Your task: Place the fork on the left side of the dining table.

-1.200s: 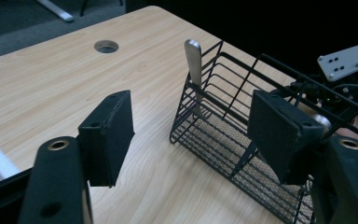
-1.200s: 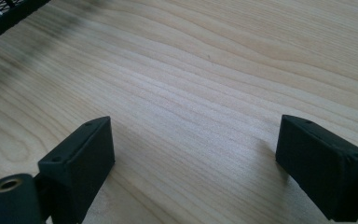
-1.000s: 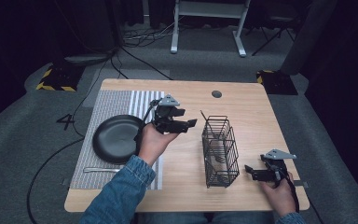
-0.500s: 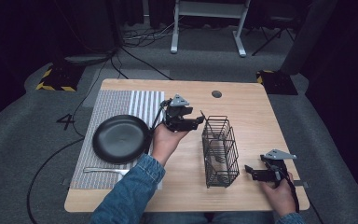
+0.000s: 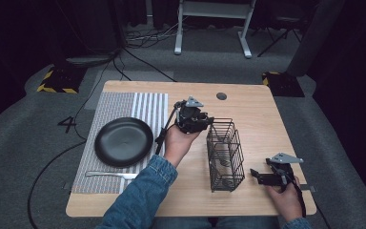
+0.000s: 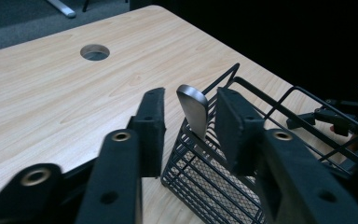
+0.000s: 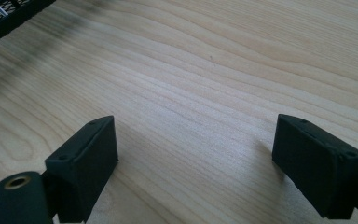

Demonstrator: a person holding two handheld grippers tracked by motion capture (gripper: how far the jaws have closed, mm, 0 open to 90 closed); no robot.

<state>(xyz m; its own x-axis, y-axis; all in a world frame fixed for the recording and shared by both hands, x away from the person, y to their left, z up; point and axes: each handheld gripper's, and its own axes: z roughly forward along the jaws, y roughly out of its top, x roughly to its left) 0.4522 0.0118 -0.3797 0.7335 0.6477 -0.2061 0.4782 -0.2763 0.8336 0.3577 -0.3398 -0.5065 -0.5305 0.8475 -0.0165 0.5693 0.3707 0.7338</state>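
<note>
A metal handle [image 6: 193, 112] is seen between the spread jaws of the left claw [image 6: 189, 116], untouched, standing in the basket [image 6: 242, 186] just below. The right claw [image 7: 196, 163], spread wide, is held low over bare counter [image 7: 214, 70].

Utensil [image 6: 193, 112] lower part hidden inside wire basket [image 6: 223, 186]; basket cut off by frame edge

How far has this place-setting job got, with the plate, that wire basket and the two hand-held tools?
Already done: a black plate sits on the striped mat, with one piece of cutlery below it. In hand: the left gripper has its fingers open around a metal handle standing in the wire basket, not yet closed. Left: gripping it, lifting it out, laying it by the plate. The right gripper rests open on the table.
</note>
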